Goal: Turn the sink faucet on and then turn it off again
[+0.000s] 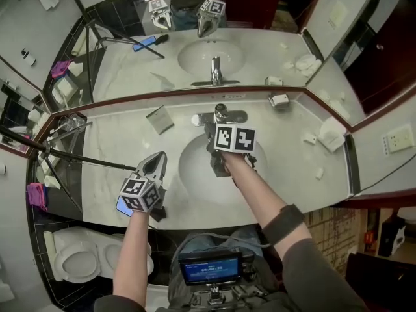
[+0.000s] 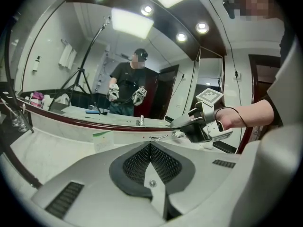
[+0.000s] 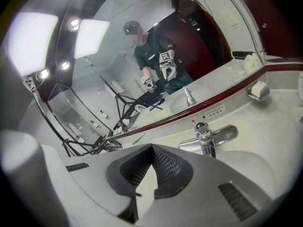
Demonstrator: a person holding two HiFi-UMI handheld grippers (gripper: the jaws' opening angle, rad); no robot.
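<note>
Jaws are pressed together, empty, on both the left gripper (image 2: 150,148) and the right gripper (image 3: 152,148). With the faucet (image 3: 205,137) at the right one's 1 o'clock, closed tips probably suit nudging its lever.

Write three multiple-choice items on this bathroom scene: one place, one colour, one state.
1. The chrome faucet stands: A) behind the white oval basin, by the mirror; B) in front of the basin; C) left of the basin.
2. The small cloth at far left is: A) green; B) magenta; C) yellow.
3. The right gripper's jaws are: A) wide apart; B) together, empty; C) clamped on the faucet.
Answers: 1 A, it sits between basin and mirror; 2 B, plain in the head view; 3 B, its own view shows the pads meeting on nothing.
</note>
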